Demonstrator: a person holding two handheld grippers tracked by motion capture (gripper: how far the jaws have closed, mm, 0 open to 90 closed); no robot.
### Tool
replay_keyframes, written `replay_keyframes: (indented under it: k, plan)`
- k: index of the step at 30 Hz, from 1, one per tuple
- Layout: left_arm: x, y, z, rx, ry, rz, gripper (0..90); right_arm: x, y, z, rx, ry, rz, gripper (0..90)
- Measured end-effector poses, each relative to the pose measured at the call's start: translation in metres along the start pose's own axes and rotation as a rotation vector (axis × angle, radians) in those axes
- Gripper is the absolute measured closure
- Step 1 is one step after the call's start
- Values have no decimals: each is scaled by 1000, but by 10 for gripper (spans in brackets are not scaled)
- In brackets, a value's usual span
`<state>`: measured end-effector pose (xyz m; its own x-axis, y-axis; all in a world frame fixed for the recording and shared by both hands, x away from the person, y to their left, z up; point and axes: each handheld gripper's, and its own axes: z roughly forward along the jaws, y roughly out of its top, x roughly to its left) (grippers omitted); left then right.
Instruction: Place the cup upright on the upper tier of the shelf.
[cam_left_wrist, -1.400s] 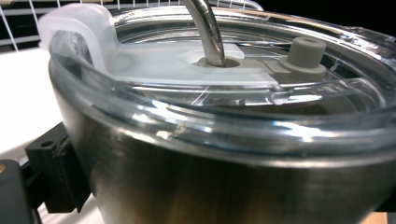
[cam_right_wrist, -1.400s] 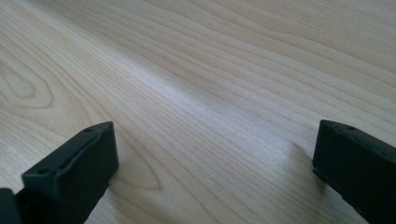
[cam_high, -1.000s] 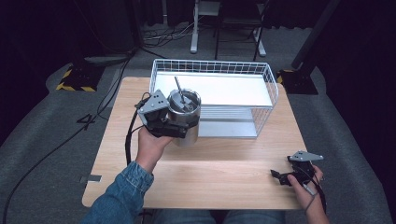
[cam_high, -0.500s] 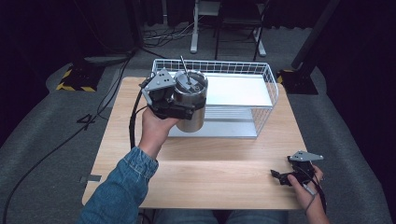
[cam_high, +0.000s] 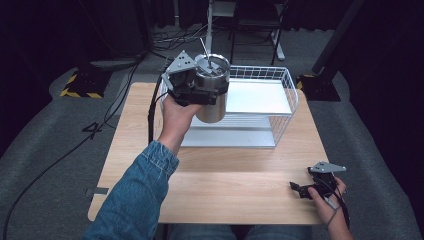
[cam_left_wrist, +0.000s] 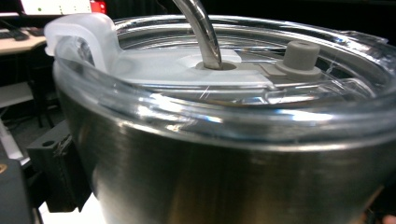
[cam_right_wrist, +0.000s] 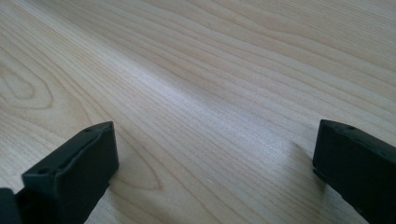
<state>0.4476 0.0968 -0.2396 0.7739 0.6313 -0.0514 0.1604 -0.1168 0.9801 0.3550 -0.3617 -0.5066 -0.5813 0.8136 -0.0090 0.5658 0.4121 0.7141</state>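
Gripping steel tumbler (cam_high: 212, 90), left fingers (cam_high: 192, 92).

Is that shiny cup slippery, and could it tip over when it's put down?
The steel tumbler looks smooth and polished, so probably slippery in the left gripper. It's tall with a metal straw sticking up, so it might tip if set down crooked.

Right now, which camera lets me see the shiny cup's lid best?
The left gripper view: the clear lid sits right up close, showing its metal straw and grey plug. The high view shows the whole steel tumbler, held by the left gripper above the wire basket, but its lid looks tiny.
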Motion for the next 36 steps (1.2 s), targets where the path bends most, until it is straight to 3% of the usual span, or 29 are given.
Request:
replay_keyframes:
  k: [5,15,26,36]
  plan:
    - [7,6,12,-12,2,-10,33,0,0,0,0,2,0,4]
    - [20,16,37,-24,45,-14,34,0,0,0,0,2,0,4]
    - [31,16,66,-34,102,-28,34,0,0,0,0,-1,3,4]
    - [32,10,84,-9,118,-58,34,1,0,0,-1,-3,6,4]
